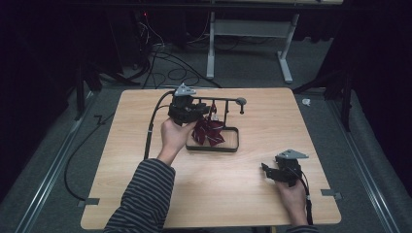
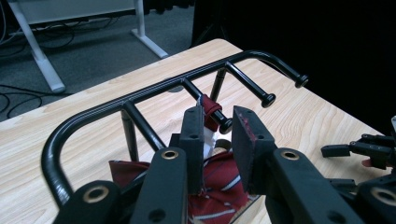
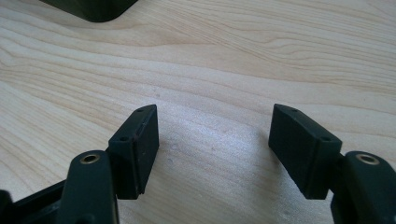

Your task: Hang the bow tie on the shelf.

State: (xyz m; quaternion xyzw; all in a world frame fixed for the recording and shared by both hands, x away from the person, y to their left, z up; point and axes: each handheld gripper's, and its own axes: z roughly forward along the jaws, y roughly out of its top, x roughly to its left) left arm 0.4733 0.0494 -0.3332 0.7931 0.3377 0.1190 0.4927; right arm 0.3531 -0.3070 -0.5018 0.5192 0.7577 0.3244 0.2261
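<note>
- The left claw (image 2: 218,140) stands at the black rack (image 2: 140,95), its jaws a narrow gap apart. A white-and-red bit of the striped tie (image 2: 219,184) lies against the inner face of one jaw, but whether they pinch it I cannot tell.
- Just past the jaw tips, a red loop of the tie sits over the end of one peg (image 2: 219,119), near its knob. The rest of the cloth hangs bunched below the jaws.
- From the high view, the tie (image 1: 208,131) is a crumpled heap over the rack's base frame (image 1: 228,148), toward the far middle of the desk (image 1: 121,184).
- Judged from this, the hanging is partly done: one loop is on, but the cloth still needs spreading or seating further along the peg.
- The peg's long axis runs out from the top rail toward the person. The bunched tie shows no clear axis.
- The right claw (image 1: 268,170) rests released and empty near the desk's near right corner.
</note>
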